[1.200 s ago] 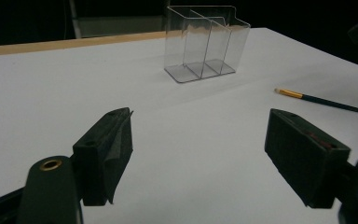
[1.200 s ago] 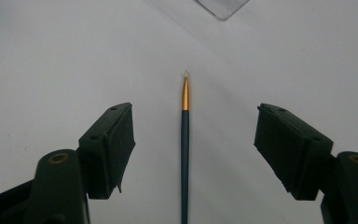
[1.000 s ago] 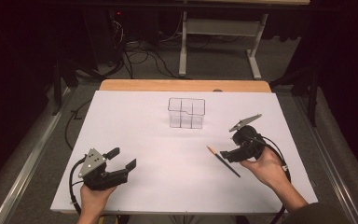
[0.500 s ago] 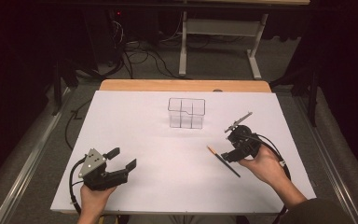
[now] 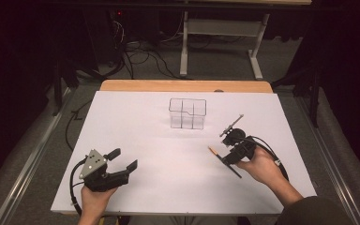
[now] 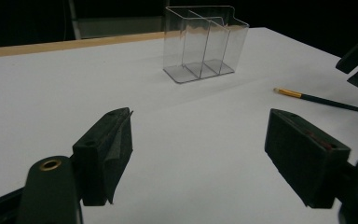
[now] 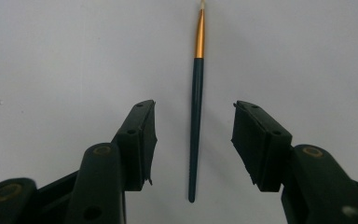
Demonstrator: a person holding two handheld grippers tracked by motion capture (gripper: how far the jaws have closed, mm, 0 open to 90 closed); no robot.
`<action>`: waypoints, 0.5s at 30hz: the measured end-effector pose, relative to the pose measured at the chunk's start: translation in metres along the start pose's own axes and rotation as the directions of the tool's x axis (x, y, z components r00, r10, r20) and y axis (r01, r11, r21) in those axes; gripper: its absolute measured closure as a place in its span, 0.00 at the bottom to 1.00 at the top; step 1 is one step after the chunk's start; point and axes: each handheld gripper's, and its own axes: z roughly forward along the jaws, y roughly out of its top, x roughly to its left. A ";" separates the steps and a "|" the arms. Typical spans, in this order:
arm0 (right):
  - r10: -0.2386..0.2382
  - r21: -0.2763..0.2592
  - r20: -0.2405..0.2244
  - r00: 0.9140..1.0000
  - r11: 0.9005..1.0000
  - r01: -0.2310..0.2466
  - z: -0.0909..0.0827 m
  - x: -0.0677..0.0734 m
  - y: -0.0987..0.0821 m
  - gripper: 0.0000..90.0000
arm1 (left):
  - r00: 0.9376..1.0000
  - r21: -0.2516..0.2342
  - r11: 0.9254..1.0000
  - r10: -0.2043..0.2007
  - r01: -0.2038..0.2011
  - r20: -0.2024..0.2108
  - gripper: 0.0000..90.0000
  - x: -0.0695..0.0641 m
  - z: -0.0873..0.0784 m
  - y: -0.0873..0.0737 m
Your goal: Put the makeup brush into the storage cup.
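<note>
— Where's the paintbrush point(image 7: 196, 107) right now?

— Flat on the white tabletop point(image 5: 136, 122), toward the right edge, nearer the front than the back. The right gripper point(image 5: 228, 149) is over it, jaws either side of the dark handle; they've just been closing in, but there's still a gap on both sides, nothing pinched.

— And the other one?

— The left gripper point(image 5: 124, 158) sits near the front left corner, jaws spread wide, nothing between them. The clear divided holder point(image 5: 187, 113) stands upright toward the back edge, well apart from the brush.
</note>
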 end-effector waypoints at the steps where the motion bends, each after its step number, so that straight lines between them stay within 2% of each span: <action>1: -0.003 0.011 -0.004 1.000 1.000 0.003 0.001 0.000 0.000 0.58 | 1.000 0.000 1.000 0.000 0.000 0.000 0.26 0.000 0.000 0.000; 8: 0.014 0.049 -0.012 1.000 0.999 -0.014 0.010 0.001 0.001 0.61 | 1.000 0.001 1.000 -0.002 0.002 0.000 0.26 0.000 0.000 0.000; 10: 0.004 0.051 -0.012 1.000 0.999 -0.004 0.012 -0.001 0.002 0.61 | 1.000 0.001 1.000 -0.003 0.003 0.003 0.26 0.000 0.001 0.000; 15: 0.016 0.059 -0.018 1.000 0.998 -0.015 0.017 -0.001 0.004 0.62 | 1.000 0.007 1.000 0.000 0.000 0.006 0.26 0.000 0.001 0.000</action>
